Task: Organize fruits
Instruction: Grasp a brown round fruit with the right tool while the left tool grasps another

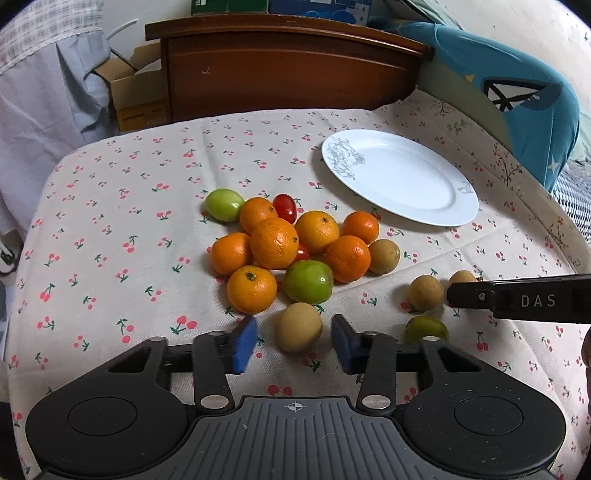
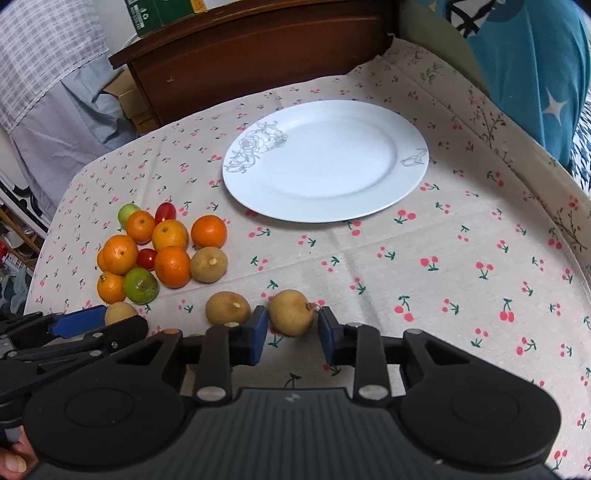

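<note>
Seven round orange mandarins [image 1: 274,243], three green fruits [image 1: 308,281], two red cherry tomatoes [image 1: 284,208] and four brown round longans [image 1: 297,327] lie on the cherry-print tabletop [image 2: 461,258] beside one white oval plate [image 2: 369,199]. Left gripper [image 1: 294,341] and right gripper [image 2: 291,332] fingers are spread, each flanking a longan. Dark wooden headboard [image 1: 288,74] behind.

Past the far edge of my desk's cherry-print tablecloth [image 2: 443,258] I've got a dark wooden headboard [image 1: 288,70] standing upright, with green and blue boxes [image 1: 280,6] on top of it. To its left an open cardboard box [image 1: 135,88] sits low, and a pale checked curtain [image 2: 48,74] hangs beside that. Off to the right, a teal cushion [image 1: 524,96] with a star print leans right up against the cloth's edge.
</note>
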Demonstrator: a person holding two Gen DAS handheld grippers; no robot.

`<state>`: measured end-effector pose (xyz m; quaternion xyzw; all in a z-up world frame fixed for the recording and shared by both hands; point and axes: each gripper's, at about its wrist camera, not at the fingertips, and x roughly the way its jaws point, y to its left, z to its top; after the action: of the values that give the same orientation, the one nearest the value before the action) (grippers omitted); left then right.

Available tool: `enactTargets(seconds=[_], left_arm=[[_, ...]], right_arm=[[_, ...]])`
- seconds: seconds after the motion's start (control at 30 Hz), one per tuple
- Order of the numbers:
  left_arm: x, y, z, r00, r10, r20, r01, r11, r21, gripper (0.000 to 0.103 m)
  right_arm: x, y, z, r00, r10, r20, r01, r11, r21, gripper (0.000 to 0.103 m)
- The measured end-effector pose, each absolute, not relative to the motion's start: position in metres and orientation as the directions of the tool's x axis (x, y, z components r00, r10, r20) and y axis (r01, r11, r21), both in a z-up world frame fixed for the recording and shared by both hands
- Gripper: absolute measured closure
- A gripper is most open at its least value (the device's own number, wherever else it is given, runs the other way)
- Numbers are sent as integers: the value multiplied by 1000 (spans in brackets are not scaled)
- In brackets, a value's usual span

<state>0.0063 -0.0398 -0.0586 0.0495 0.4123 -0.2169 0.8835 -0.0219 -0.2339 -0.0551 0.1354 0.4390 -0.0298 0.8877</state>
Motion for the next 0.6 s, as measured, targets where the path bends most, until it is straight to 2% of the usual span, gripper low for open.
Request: enactTargets(seconds=[0.03,0.17,0.6], left_arm=[[6,-40,-58,565,-347,-749,431,898,-90,71],[4,-40,-58,571,-346,-745,435,897,-83,78],[3,-29,-44,579,-393,-714,413,897,-159,78]], right_arm=[[-22,-234,-55,613,70,-787,171,961,219,76],[-22,-233,-55,612,69,-788,169,962,216,76],[-24,-227,-40,646,83,-759,132,967,218,77]])
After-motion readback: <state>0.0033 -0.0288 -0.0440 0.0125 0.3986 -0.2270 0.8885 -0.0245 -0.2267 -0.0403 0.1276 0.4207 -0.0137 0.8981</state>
